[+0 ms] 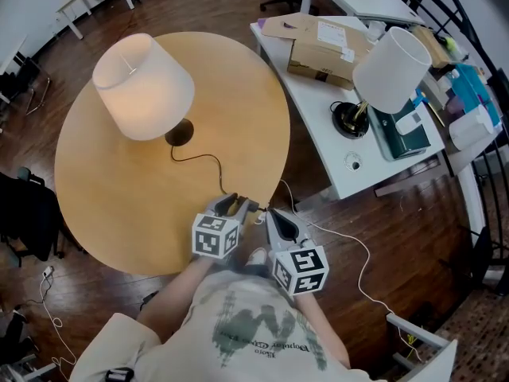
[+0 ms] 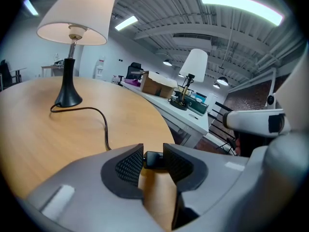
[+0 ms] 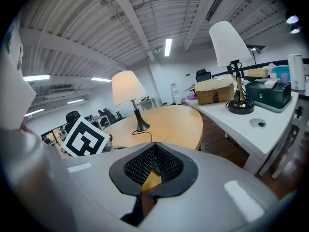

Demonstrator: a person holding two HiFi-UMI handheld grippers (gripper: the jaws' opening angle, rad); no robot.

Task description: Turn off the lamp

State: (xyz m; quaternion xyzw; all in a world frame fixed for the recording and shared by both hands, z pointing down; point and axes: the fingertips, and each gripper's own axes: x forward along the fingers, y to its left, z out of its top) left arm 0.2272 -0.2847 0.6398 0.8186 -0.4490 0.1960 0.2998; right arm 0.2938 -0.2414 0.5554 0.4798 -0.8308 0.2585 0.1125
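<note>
The lamp (image 1: 143, 86) stands lit on the round wooden table (image 1: 103, 205), its shade glowing warm, also in the left gripper view (image 2: 72, 13) and the right gripper view (image 3: 128, 87). Its black cord (image 1: 208, 159) runs from the base to the table's near edge. There my left gripper (image 1: 238, 205) is open, and the cord's small black switch (image 2: 153, 159) sits between its fingertips at the table rim. My right gripper (image 1: 270, 213) hovers just right of it, off the table edge, shut with nothing in it (image 3: 154, 151).
A white desk (image 1: 318, 142) stands right of the table with a second, unlit lamp (image 1: 391, 68), a cardboard box (image 1: 322, 50) and a dark green case (image 1: 406, 134). A white cable (image 1: 358, 253) trails over the dark wood floor. Office chairs stand at the left.
</note>
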